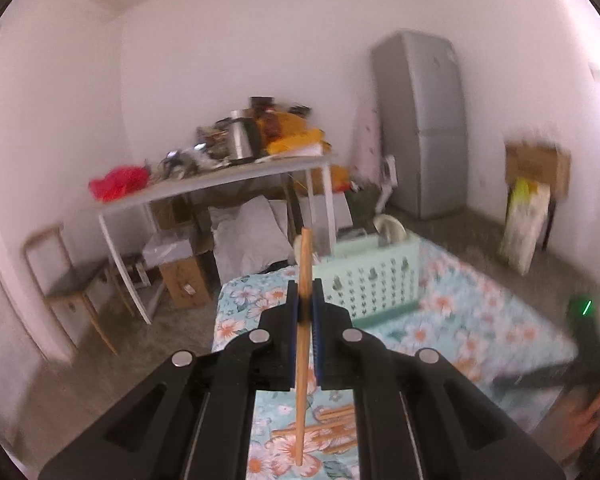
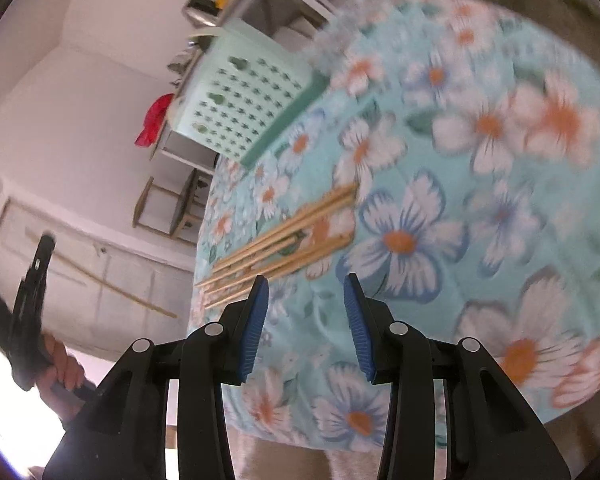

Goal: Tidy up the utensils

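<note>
Up above the flowered tablecloth (image 1: 472, 308), the left gripper (image 1: 305, 296) has its blue pads pressed tight on a single wooden chopstick (image 1: 303, 344), which stands nearly upright between them, its top poking past the fingertips and its lower end hanging down over the cloth. Beneath it, the remaining chopsticks (image 1: 332, 428) lie in a loose bundle on the tablecloth. Farther back on the same cloth sits a mint-green perforated basket (image 1: 374, 280), with what may be a pale dish leaning inside it (the blur makes that hard to confirm).

From the right wrist view, the right gripper (image 2: 306, 304) hangs over the tablecloth with its fingers partly spread and nothing between them, just short of the near ends of the bundled chopsticks. At the left edge, a hand (image 2: 62, 364) grips the left gripper's handle, the chopstick jutting out sideways from it.
</note>
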`<state>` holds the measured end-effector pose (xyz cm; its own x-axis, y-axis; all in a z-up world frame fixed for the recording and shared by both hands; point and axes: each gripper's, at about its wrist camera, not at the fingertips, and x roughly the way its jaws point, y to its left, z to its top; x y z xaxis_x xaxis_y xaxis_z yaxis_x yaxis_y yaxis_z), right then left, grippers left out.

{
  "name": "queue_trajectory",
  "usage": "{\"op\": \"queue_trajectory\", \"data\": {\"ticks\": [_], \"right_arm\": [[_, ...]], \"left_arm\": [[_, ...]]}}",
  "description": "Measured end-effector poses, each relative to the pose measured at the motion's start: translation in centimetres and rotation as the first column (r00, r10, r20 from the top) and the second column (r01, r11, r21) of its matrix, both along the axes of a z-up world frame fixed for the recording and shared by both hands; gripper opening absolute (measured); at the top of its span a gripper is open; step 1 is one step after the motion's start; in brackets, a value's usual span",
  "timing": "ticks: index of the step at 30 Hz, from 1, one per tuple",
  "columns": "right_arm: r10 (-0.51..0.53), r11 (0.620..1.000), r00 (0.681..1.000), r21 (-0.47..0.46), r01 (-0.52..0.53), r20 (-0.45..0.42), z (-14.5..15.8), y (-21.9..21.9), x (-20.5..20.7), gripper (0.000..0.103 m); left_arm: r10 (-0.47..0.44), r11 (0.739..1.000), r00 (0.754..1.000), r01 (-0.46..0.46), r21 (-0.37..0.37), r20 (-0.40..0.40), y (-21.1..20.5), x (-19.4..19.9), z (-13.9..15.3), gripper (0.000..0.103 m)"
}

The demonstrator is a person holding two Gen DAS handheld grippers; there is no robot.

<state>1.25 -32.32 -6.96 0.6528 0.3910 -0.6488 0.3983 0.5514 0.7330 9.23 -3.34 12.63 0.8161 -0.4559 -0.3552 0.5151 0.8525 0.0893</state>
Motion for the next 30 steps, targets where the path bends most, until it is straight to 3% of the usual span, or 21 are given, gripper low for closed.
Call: {"op": "queue_trajectory", "data": {"ticks": [4,7,12,19,25,30], "right_arm": [[-0.074,0.995,0.996,0.070,0.078,-0.049,-1.6,-0.5,0.8,0.037],[-0.113,0.988,0.992,0.103,0.118,-0.049,-2.0,-0.8,1.3,0.037],[-0.151,0.982,0.987,0.107,0.155,-0.048,-2.1,-0.7,2.2,0.032],[-0.182,0.978,0.982,0.098,0.186,-0.056,-2.4,0.2,3.2,0.012],[-0.189,0.974,0.982,0.121,0.190,-0.020,-2.1,-0.3,1.6,0.010],[-0.174,0.983,0.982,0.071,0.169,0.069,0.8,-0.3,0.0,0.007]], "left_arm": [[0.009,0.983,0.996,-0.027,-0.183,-0.094,2.9,0.9,0.1,0.005],[-0.010,0.961,0.985,-0.038,-0.275,-0.170,4.0,1.5,-1.0,0.005],[-0.042,0.930,0.956,-0.068,-0.360,-0.291,4.9,2.9,-3.8,0.005],[-0.026,0.913,0.933,-0.125,-0.388,-0.360,5.9,3.9,-5.9,0.005],[-0.017,0.915,0.934,-0.130,-0.382,-0.358,6.6,4.1,-5.9,0.005],[-0.011,0.918,0.933,-0.133,-0.374,-0.359,6.7,4.0,-6.0,0.005]]}}
